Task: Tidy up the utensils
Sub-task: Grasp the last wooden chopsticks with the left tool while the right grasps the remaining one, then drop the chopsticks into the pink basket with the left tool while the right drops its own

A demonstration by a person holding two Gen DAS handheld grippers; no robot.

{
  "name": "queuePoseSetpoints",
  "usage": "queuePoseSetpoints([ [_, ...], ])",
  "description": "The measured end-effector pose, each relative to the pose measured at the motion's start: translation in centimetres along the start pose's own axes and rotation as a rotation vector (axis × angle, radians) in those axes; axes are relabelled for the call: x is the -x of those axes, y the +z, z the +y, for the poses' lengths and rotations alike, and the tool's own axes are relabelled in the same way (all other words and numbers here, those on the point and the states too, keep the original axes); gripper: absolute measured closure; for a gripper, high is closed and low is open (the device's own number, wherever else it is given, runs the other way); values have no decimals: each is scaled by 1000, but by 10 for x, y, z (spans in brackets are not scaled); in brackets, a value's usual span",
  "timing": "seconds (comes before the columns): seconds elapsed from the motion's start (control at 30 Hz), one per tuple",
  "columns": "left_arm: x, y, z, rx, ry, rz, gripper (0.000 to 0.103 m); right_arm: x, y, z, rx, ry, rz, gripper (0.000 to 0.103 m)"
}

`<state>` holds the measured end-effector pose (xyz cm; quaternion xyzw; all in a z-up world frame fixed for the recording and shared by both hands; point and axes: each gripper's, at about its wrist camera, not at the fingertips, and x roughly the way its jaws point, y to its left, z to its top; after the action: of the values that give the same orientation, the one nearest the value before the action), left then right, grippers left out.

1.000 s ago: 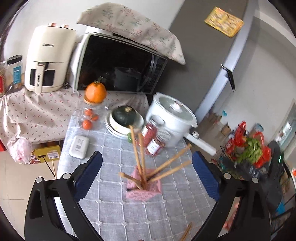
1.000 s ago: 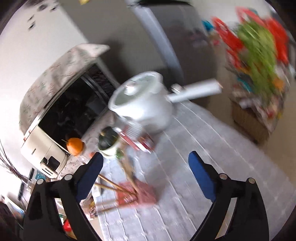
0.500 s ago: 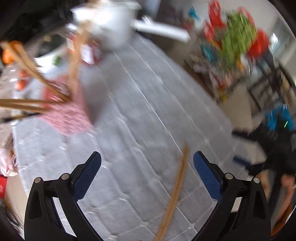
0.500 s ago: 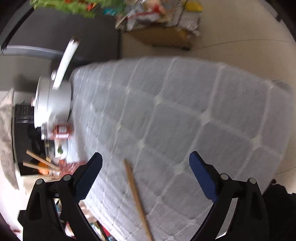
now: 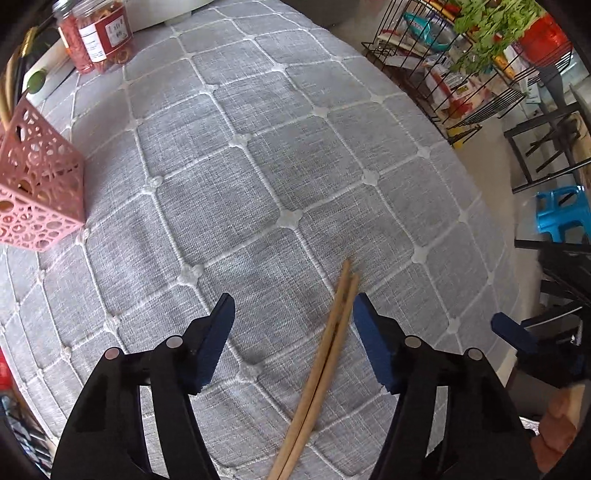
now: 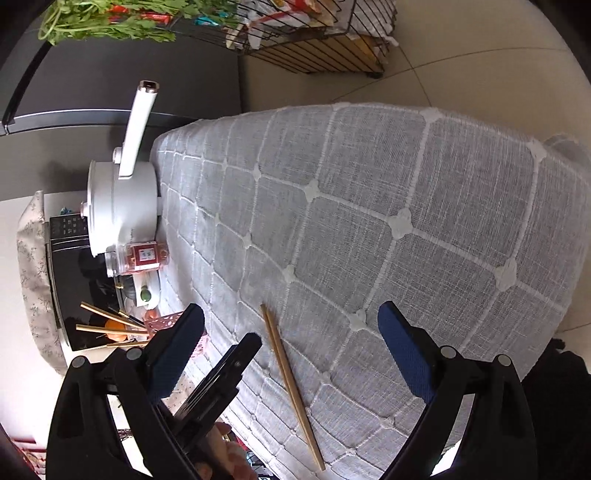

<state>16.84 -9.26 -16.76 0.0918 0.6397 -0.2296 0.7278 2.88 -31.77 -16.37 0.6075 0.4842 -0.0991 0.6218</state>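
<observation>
A pair of wooden chopsticks (image 5: 325,365) lies flat on the grey quilted tablecloth (image 5: 258,166). My left gripper (image 5: 293,314) is open and low over them, with the chopsticks between the fingers, nearer the right finger. A pink perforated holder (image 5: 40,188) stands at the left edge. In the right wrist view the chopsticks (image 6: 290,380) lie ahead of my open, empty right gripper (image 6: 291,325). The holder (image 6: 162,321) shows far left with several wooden sticks (image 6: 107,328) in it.
Red-filled jars (image 5: 99,33) stand at the far left of the table. A white pot with a long handle (image 6: 122,199) sits beside a jar (image 6: 140,258). A wire rack of groceries (image 5: 472,62) and a blue stool (image 5: 561,214) stand beyond the table's right edge.
Both grippers swung down from the holder and appliances to the table's near part. The left gripper dropped close over the chopsticks, and its jaws stand narrower than before.
</observation>
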Motion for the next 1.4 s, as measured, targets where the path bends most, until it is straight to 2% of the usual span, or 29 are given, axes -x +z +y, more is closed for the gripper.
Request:
queuePoseSetpoints([
  [0.13,-12,3,-10,-25,47,30,49,1,1,-2,-13,15,8,11],
  [0.2,-16,4,-16,-51,76,27,48,3,2,-3,-17,17,5,11],
  [0.3,-18,2,-25,-114,120,14,58,4,2,-3,-7,-2,-12,11],
  [0.4,-17,-4,-31,-159,109,-3,87,1,3,-1,12,-40,-21,11],
  [0.47,-15,-11,-25,-163,111,-24,98,-5,0,4,46,-84,-26,11],
  [0.63,-1,-33,11,-66,43,-70,99,-33,-16,27,198,-181,18,11],
  [0.77,35,-58,45,18,9,-215,99,-70,-44,53,371,-269,88,13],
  [0.8,52,-66,50,24,12,-275,99,-79,-49,58,403,-301,94,14],
  [0.87,84,-82,53,16,43,-394,99,-95,-57,65,458,-363,96,19],
  [0.93,103,-90,48,11,78,-476,99,-104,-65,73,526,-420,65,20],
  [1.0,124,-98,47,15,92,-552,99,-110,-74,81,597,-467,31,33],
  [1.03,134,-101,45,15,105,-585,99,-112,-77,83,623,-479,29,59],
  [1.07,141,-104,45,15,116,-605,99,-113,-80,84,645,-494,18,72],
  [1.17,160,-114,48,13,128,-647,99,-112,-84,82,658,-473,4,93],
  [1.27,176,-122,51,19,128,-674,99,-95,-87,85,615,-343,17,95],
  [1.4,203,-138,63,39,113,-705,99,-46,-105,111,706,-232,-91,97],
])
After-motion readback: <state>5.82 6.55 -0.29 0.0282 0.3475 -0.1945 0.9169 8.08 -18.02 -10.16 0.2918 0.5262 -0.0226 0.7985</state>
